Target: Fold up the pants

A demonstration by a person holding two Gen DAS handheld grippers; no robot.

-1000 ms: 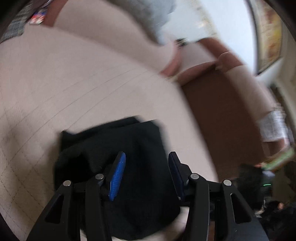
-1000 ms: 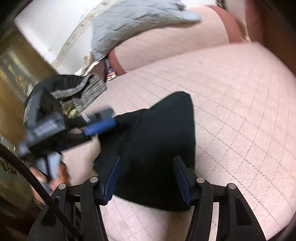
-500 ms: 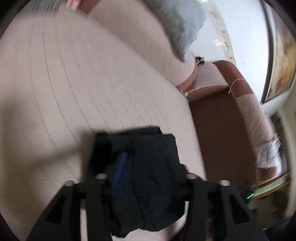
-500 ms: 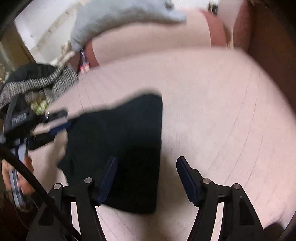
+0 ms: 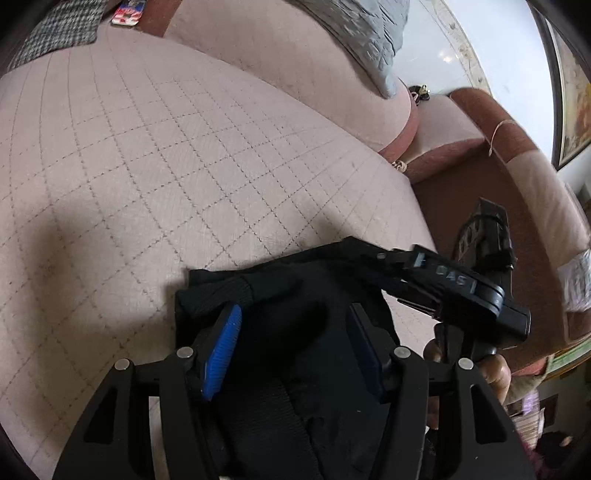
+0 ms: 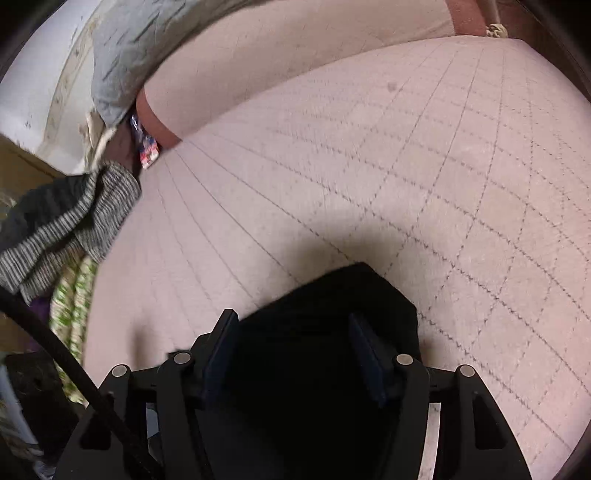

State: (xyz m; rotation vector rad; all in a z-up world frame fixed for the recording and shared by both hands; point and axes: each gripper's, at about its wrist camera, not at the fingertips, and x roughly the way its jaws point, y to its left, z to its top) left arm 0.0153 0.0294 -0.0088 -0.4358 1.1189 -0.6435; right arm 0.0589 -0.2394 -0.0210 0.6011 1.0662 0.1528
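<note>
The black pants (image 5: 291,354) lie folded in a small bundle on the pink quilted sofa seat (image 5: 155,155). My left gripper (image 5: 293,332) is open, its blue-padded fingers straddling the bundle from above. The right gripper's body (image 5: 454,284) shows at the bundle's right side in the left wrist view, held by a hand. In the right wrist view the right gripper (image 6: 291,336) is open over the black pants (image 6: 332,295), fingers on either side. Whether the pads touch the cloth is unclear.
A grey quilted pillow (image 5: 365,33) leans on the sofa back. A brown armrest (image 5: 480,192) is to the right. A striped grey garment (image 6: 70,218) and green-patterned cloth (image 6: 74,295) lie at the seat's left edge. A small red-and-blue packet (image 6: 147,153) sits by the backrest.
Both grippers have moved in over the folded pants; the right gripper came close beside the left, and the bundle now sits between both sets of fingers.
</note>
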